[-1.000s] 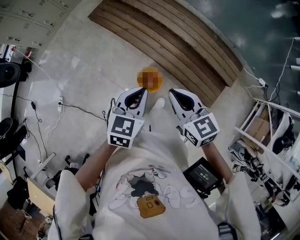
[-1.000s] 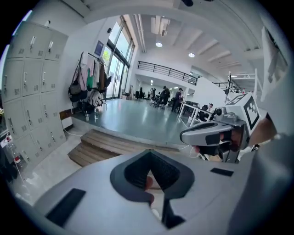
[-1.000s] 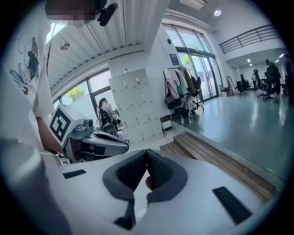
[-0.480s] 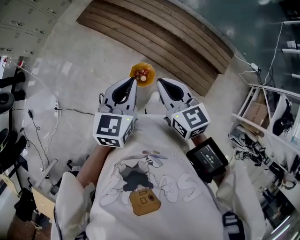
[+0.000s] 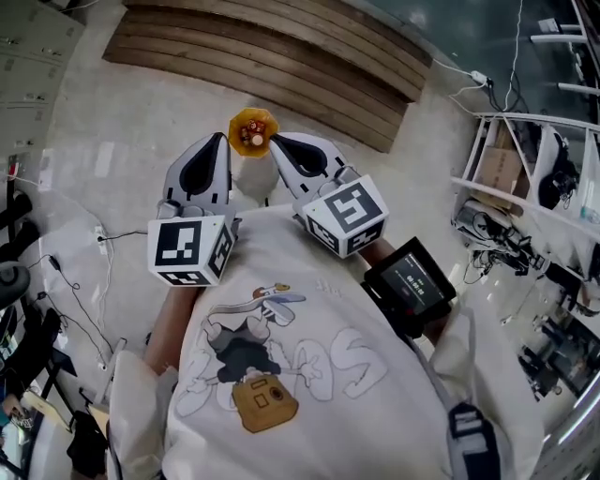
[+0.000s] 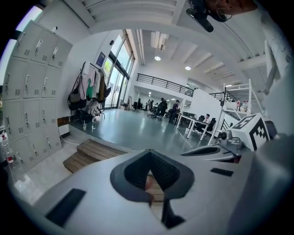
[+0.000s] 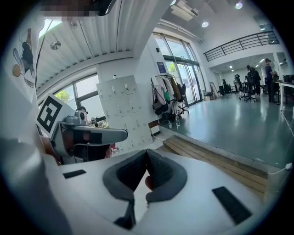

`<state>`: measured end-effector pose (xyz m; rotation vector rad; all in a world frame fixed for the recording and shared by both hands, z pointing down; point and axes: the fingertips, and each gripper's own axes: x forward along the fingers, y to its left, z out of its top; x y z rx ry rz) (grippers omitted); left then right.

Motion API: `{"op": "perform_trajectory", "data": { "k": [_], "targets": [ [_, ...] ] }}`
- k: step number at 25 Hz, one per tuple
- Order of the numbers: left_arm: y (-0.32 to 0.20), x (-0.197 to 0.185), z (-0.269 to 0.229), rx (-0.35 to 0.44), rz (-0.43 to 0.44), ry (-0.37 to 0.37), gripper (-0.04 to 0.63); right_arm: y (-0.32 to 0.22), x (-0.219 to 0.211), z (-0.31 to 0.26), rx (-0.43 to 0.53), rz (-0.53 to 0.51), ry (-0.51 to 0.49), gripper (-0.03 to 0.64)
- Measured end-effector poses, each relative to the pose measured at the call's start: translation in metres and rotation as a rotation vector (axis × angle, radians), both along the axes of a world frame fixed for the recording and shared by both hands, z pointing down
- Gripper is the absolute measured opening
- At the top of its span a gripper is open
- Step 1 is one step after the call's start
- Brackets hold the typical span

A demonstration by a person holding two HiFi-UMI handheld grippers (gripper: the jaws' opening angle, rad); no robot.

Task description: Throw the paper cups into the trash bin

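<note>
Both grippers are held close to the person's chest, pointing forward side by side. In the head view my left gripper and my right gripper have their jaws together, with nothing between them. The left gripper view shows the left gripper's dark pads meeting at the tip, and the right gripper view shows the right gripper's pads doing the same. On the floor just beyond the tips stands a small round yellow-orange container with red and white bits inside. No paper cup shows in any view.
Low wooden steps cross the floor ahead, with a dark glossy floor beyond. Cables trail at the left. A white shelf rack with clutter stands at the right. A black device sits on the right forearm. Lockers line the left wall.
The view has swung, so the steps and the yellow-orange container have slid up and left. Both grippers have drifted left in the view, and the container now sits between their tips.
</note>
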<state>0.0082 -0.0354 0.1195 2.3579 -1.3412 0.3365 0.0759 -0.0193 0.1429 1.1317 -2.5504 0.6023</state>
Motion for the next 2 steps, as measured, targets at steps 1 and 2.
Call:
{"op": "perform_trajectory", "data": {
  "k": [1, 2],
  "targets": [
    [0.0002, 0.0032, -0.0002, -0.002, 0.006, 0.002, 0.006, 0.0006, 0.0026, -0.0010, 0.000, 0.003, 0.001, 0.006],
    [0.0005, 0.0064, -0.0004, -0.005, 0.011, 0.004, 0.006, 0.0012, 0.0053, -0.0020, -0.001, 0.007, 0.003, 0.006]
  ]
}}
